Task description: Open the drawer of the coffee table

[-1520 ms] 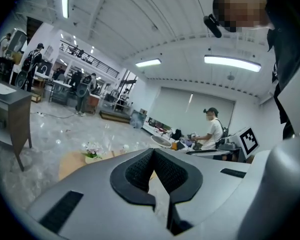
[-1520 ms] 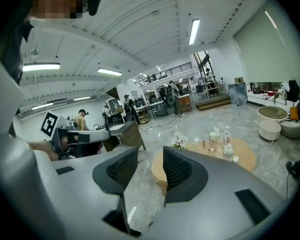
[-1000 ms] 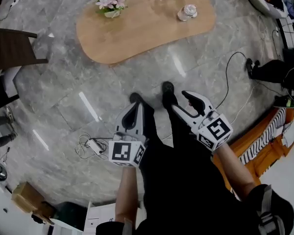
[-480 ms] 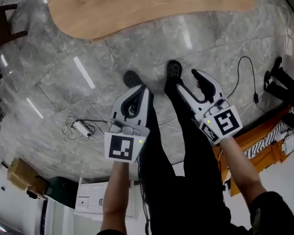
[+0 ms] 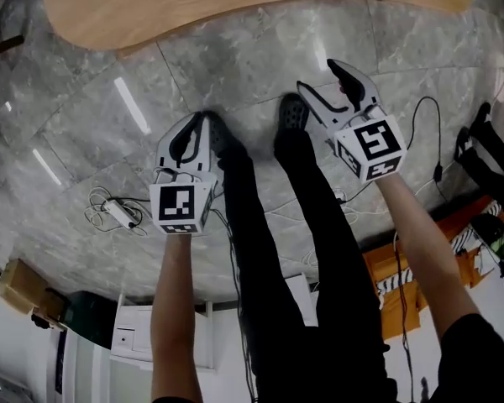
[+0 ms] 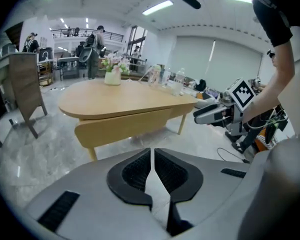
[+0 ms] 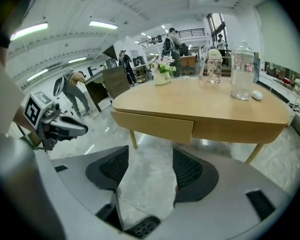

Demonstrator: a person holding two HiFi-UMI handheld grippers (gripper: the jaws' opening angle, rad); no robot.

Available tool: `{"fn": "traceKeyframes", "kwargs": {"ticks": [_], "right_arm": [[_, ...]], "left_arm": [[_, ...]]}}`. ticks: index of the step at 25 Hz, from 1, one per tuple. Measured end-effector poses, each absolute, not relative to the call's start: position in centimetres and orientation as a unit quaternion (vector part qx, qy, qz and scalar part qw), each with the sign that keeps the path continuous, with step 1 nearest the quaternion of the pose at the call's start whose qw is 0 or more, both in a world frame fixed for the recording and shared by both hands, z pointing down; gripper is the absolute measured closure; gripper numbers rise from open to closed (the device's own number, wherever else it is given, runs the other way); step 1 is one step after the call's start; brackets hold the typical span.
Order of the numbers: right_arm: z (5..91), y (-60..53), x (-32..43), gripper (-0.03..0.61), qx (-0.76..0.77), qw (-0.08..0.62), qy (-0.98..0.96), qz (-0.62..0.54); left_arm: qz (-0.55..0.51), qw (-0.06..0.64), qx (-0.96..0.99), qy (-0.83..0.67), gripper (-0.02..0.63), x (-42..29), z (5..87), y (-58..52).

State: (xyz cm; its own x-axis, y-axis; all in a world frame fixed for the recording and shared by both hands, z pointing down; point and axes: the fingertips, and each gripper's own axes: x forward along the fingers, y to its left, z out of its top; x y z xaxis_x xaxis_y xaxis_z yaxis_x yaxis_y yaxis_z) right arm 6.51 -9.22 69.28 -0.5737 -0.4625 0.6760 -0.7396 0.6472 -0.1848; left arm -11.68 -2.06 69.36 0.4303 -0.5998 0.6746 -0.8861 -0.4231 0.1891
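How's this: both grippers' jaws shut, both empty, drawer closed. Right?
Not quite. The jaws of the left gripper are shut, but those of the right gripper stand apart and have just been opening; the right gripper view shows it. Both empty, drawer closed.

I see my left claw (image 5: 200, 122) with jaws together over the grey floor (image 5: 84, 141). My right claw (image 5: 317, 75) has just been opening, only floor between its jaws. Both sit short of the wooden bench (image 5: 235, 7).

Right claw (image 5: 317, 75) newly wider, empty; table (image 5: 235, 7) nearer.
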Motion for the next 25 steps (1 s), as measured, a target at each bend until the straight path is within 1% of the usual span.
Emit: {"fn": "traceKeyframes", "kwargs": {"ticks": [2, 3, 8, 12, 19, 23, 25], "right_arm": [[71.1, -10.8, 7.1, 0.341, 0.355, 0.308, -0.856, 0.215], [71.8, -11.7, 7.2, 0.339, 0.356, 0.312, -0.856, 0.207], [74.4, -15.2, 7.3, 0.337, 0.357, 0.332, -0.855, 0.178], [76.1, -17.5, 8.0, 0.336, 0.381, 0.329, -0.839, 0.207], [77.3, -19.9, 7.6, 0.327, 0.385, 0.345, -0.835, 0.187], [77.7, -21.1, 7.7, 0.322, 0.392, 0.355, -0.830, 0.178], [77.8, -21.8, 7.6, 0.321, 0.396, 0.355, -0.827, 0.181]], "left_arm": [[0.269, 0.273, 0.787, -0.483, 0.580, -13.4, 70.5, -2.8], [0.269, 0.274, 0.781, -0.493, 0.547, -14.3, 70.9, -3.3], [0.277, 0.272, 0.759, -0.523, 0.520, -18.1, 72.1, -5.6], [0.278, 0.276, 0.746, -0.538, 0.491, -20.5, 73.6, -7.4], [0.276, 0.270, 0.731, -0.563, 0.394, -23.9, 74.8, -10.7], [0.285, 0.281, 0.725, -0.560, 0.334, -24.6, 76.0, -11.8], [0.279, 0.294, 0.723, -0.559, 0.288, -24.9, 76.5, -12.5]]}}
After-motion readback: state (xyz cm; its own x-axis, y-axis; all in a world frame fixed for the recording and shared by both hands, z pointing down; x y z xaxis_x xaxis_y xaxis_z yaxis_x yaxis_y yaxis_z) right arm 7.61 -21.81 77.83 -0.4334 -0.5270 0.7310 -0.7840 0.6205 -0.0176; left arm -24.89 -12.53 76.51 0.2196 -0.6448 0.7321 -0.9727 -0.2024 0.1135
